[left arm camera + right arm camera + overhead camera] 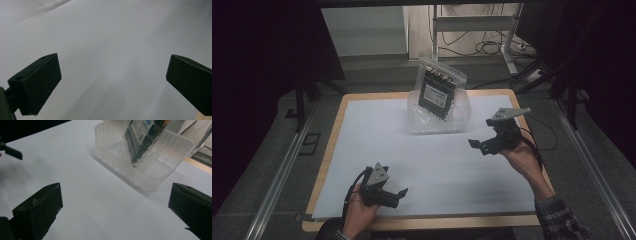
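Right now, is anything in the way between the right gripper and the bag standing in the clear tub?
Nothing visible is. The right gripper hangs open over the white table cover, and bare cover lies between it and the clear tub. The bag leans in the tub, sticking up above its rim.

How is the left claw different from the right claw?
The left claw sits at the near edge of the white table, far from the clear plastic tub; the right claw is farther up the table, close to the tub. The left claw faces bare white surface, while the right claw faces the tub and the bagged dark item standing in it. Both are black, open and empty.
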`<state>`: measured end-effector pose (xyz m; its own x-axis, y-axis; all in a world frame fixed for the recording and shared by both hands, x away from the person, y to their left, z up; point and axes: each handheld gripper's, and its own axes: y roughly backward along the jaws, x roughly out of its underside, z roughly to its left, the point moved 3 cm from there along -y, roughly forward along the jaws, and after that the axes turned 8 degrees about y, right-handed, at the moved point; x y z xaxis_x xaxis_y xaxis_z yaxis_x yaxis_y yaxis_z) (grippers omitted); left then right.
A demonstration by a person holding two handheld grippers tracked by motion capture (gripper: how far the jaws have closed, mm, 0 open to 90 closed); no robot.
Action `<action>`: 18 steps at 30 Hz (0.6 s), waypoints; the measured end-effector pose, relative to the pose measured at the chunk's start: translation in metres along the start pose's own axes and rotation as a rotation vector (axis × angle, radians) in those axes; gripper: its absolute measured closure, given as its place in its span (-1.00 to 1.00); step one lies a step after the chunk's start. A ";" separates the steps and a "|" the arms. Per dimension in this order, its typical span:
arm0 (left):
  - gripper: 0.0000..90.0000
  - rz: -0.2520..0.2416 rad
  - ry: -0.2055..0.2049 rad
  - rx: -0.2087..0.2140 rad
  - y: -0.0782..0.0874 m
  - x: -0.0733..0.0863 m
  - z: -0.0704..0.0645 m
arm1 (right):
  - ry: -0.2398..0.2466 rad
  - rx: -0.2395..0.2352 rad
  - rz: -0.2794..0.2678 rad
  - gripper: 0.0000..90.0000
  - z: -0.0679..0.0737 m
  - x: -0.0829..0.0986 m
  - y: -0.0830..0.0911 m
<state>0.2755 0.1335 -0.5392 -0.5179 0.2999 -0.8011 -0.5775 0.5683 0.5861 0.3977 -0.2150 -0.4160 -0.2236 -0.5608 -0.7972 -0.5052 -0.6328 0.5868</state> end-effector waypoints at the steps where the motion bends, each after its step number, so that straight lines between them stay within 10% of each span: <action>1: -1.00 0.001 -0.001 -0.002 0.000 0.000 0.000 | 0.002 -0.003 0.000 -1.00 0.003 0.003 0.001; 18: -1.00 0.033 -0.009 -0.019 -0.001 0.000 -0.001 | -0.028 -0.002 -0.021 -1.00 0.037 0.061 0.026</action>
<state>0.2751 0.1320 -0.5398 -0.5315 0.3249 -0.7823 -0.5723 0.5431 0.6144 0.3400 -0.2453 -0.4548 -0.2366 -0.5322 -0.8129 -0.5081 -0.6454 0.5704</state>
